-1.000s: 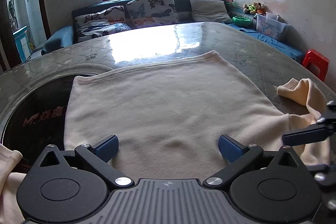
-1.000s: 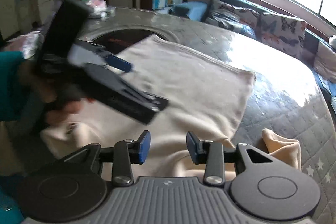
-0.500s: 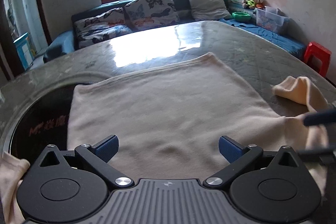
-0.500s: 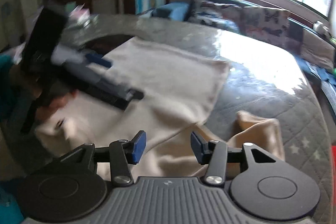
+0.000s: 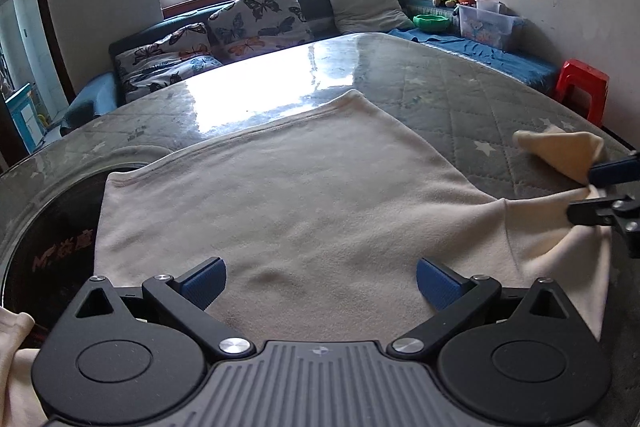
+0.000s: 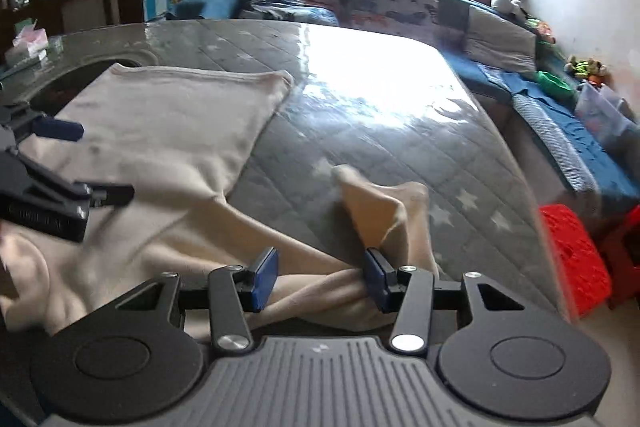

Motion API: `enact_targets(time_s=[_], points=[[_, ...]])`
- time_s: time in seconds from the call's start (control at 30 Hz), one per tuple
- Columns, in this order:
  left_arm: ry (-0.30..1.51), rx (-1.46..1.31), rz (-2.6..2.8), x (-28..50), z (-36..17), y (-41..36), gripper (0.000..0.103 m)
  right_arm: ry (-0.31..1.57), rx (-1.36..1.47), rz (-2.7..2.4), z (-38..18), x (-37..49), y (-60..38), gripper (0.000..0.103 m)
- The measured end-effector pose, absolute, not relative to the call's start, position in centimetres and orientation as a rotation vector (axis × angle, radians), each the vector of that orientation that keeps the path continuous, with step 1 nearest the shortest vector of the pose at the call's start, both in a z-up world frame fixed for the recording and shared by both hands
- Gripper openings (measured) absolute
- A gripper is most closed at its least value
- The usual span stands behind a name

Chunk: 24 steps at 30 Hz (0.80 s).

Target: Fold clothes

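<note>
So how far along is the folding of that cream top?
Barely begun. Done: the top is spread flat on the table. In hand: the right hand-held gripper is open around the bunched sleeve, not yet pinching it; the left hand-held gripper hovers open over the body. Left: no fold shows yet, so both sleeves and the body remain.

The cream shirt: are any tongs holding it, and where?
The left tongs are wide open over the cream shirt, holding nothing. The right tongs are open around its bunched sleeve, not clamped yet.

Partly readable reddish lettering, "MF" plus unclear characters, on the table's dark round inset (image 5: 52,251).
</note>
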<state>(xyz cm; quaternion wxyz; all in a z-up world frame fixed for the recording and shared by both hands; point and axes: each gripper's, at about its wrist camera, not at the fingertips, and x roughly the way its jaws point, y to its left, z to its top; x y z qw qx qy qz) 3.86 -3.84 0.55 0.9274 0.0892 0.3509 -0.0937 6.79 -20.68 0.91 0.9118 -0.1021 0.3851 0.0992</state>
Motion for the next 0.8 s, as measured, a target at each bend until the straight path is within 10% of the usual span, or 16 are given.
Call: enact_targets(time_s=[0.8], points=[[0.711, 0.137, -0.191, 3.6, 0.1, -3.3, 0.103, 0.766, -0.189, 0.055, 0.7, 11.0, -21.9, 0.058]])
